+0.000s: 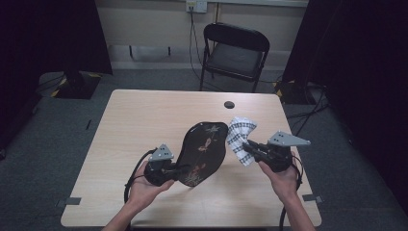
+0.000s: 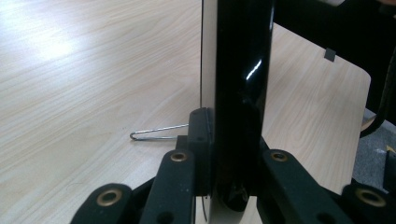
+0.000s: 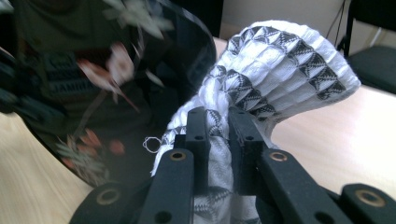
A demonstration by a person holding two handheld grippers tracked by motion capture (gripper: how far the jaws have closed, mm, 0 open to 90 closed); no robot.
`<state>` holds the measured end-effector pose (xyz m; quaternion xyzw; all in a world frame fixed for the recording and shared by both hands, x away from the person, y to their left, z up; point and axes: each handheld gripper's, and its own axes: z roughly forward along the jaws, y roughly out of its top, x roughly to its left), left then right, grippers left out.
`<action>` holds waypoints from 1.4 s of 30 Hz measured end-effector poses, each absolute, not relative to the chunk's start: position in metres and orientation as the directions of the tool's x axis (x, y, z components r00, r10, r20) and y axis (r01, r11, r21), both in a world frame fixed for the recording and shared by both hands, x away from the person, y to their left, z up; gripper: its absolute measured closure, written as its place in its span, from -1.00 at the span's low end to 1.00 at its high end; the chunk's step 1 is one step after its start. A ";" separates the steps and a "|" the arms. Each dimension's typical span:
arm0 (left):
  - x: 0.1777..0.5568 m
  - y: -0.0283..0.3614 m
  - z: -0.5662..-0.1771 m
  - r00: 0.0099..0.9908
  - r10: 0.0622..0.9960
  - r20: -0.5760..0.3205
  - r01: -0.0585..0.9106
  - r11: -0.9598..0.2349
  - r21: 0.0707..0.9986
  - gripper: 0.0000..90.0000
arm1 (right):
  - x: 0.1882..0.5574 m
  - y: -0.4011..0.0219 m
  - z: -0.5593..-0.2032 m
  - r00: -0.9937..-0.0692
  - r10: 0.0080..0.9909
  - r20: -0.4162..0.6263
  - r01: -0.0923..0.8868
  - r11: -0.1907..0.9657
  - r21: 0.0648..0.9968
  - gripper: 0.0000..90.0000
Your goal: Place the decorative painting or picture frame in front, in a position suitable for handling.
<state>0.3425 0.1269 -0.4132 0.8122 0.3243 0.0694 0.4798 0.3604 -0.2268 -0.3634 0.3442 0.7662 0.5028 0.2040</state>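
A glossy black lacquer tray (image 1: 203, 151) with a painted flower pattern stands tilted up on edge over the wooden table (image 1: 144, 120). My left gripper (image 1: 169, 169) is shut on its lower rim; in the left gripper view the tray's edge (image 2: 238, 93) runs upright between the jaws. My right gripper (image 1: 250, 147) is shut on a white cloth with a black check pattern (image 1: 240, 134), held against the tray's right side. In the right gripper view the cloth (image 3: 280, 65) bulges above the jaws, and the tray's decorated face (image 3: 107, 79) lies to its left.
A black folding chair (image 1: 235, 53) stands beyond the table's far edge. A round cable hole (image 1: 229, 104) sits in the tabletop near the back. A thin wire clip (image 2: 156, 132) lies on the table by the left gripper. Dark curtains flank both sides.
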 end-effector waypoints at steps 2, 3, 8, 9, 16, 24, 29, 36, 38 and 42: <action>0.342 0.127 -0.413 0.783 0.591 -0.193 0.457 -0.336 0.823 0.79 | 0.359 -0.224 -0.355 -0.688 0.725 0.029 0.302 0.250 0.920 0.78; 0.342 0.127 -0.413 0.783 0.591 -0.194 0.457 -0.336 0.823 0.79 | 0.360 -0.222 -0.351 -0.693 0.720 0.028 0.291 0.244 0.925 0.78; 0.342 0.126 -0.413 0.785 0.590 -0.190 0.452 -0.334 0.827 0.79 | 0.366 -0.206 -0.346 -0.723 0.690 0.034 0.264 0.231 0.936 0.78; 0.342 0.126 -0.413 0.785 0.589 -0.190 0.452 -0.336 0.826 0.79 | 0.367 -0.201 -0.348 -0.730 0.682 0.039 0.263 0.228 0.937 0.78; 0.341 0.126 -0.413 0.790 0.585 -0.184 0.448 -0.344 0.826 0.78 | 0.371 -0.178 -0.359 -0.765 0.643 0.036 0.257 0.254 0.933 0.78; 0.341 0.126 -0.413 0.791 0.584 -0.183 0.446 -0.344 0.826 0.78 | 0.369 -0.161 -0.360 -0.801 0.597 0.044 0.243 0.257 0.935 0.78; 0.342 0.126 -0.413 0.792 0.583 -0.181 0.444 -0.347 0.826 0.78 | 0.362 -0.154 -0.353 -0.828 0.558 0.048 0.217 0.241 0.946 0.78; 0.341 0.126 -0.414 0.794 0.580 -0.181 0.441 -0.345 0.829 0.79 | 0.343 -0.144 -0.334 -0.861 0.508 -0.001 0.127 0.217 0.968 0.78; 0.341 0.125 -0.413 0.796 0.579 -0.176 0.439 -0.352 0.827 0.79 | 0.348 -0.145 -0.339 -0.851 0.525 0.008 0.146 0.220 0.964 0.78; 0.342 0.125 -0.413 0.795 0.580 -0.178 0.441 -0.350 0.826 0.79 | 0.361 -0.150 -0.352 -0.824 0.566 0.021 0.182 0.231 0.956 0.78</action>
